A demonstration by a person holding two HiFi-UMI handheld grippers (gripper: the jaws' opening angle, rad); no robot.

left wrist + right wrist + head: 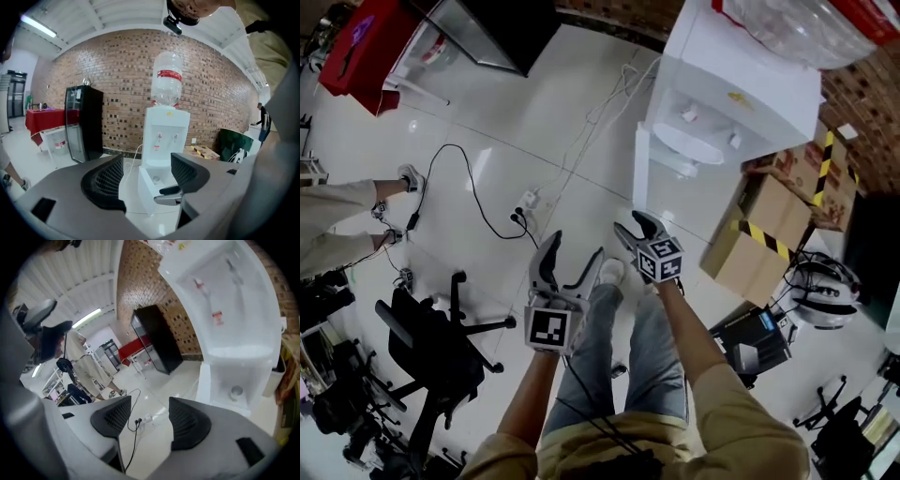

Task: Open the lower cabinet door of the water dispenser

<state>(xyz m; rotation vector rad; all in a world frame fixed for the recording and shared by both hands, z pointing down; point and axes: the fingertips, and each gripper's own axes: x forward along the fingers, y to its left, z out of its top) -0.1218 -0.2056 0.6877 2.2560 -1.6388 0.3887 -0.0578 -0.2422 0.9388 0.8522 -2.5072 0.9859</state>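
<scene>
The white water dispenser (741,103) stands at the upper right of the head view, with a clear bottle (167,84) on top. Its lower cabinet door (641,173) is swung out to the left, and the cabinet's inside (236,391) shows. The left gripper view has the door (146,185) between the jaws, well ahead of them. My left gripper (575,246) is open and empty, held over the floor short of the dispenser. My right gripper (636,220) is nearer the door, apart from it, with its jaws close together and nothing between them (150,404).
A power strip with black cables (525,202) lies on the white floor left of the dispenser. Cardboard boxes (769,225) sit to its right. A black office chair (441,347) stands at lower left. A black cabinet (84,122) and a person's leg (337,211) are further left.
</scene>
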